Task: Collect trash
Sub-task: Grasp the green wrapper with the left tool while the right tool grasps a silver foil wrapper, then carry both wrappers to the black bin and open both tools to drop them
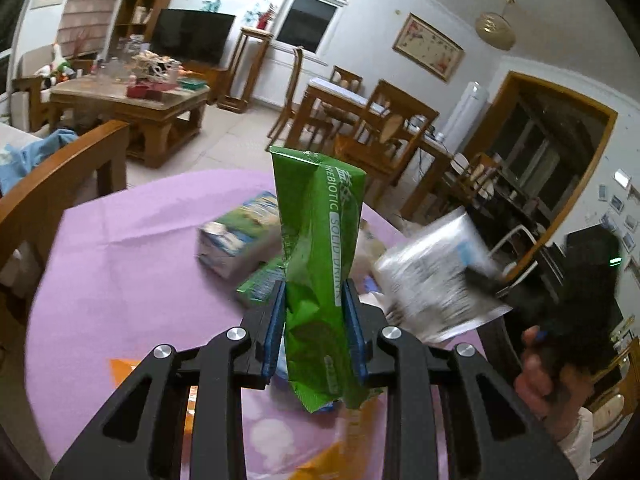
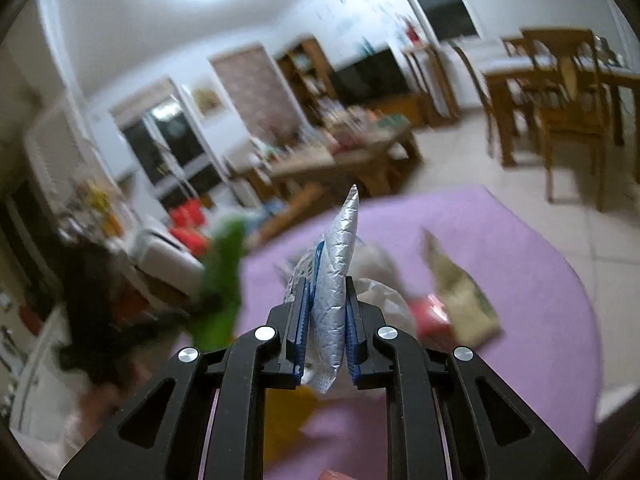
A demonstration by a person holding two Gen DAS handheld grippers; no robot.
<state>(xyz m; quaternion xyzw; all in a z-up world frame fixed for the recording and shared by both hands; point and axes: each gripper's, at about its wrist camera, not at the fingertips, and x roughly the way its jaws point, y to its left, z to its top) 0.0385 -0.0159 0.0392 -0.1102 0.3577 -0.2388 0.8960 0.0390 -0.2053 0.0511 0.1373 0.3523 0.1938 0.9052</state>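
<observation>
My left gripper [image 1: 316, 296] is shut on a green drink-powder packet [image 1: 320, 248] and holds it upright above the round table with the purple cloth [image 1: 120, 264]. My right gripper [image 2: 326, 292] is shut on a silver foil packet [image 2: 336, 276], also held above the table. In the left wrist view the silver packet [image 1: 436, 280] and the right gripper [image 1: 480, 278] show blurred at the right. In the right wrist view the green packet [image 2: 222, 280] shows blurred at the left. A milk carton [image 1: 240, 236], a small green box [image 1: 260, 284], a beige wrapper [image 2: 460, 296] and a red wrapper [image 2: 432, 316] lie on the cloth.
A wooden chair back [image 1: 60, 176] stands at the table's left edge. A cluttered wooden coffee table [image 1: 132, 96] and a TV [image 1: 192, 36] are behind. A dining table with chairs [image 1: 360, 116] stands at the back right. Crumpled white paper [image 2: 384, 296] lies under my right gripper.
</observation>
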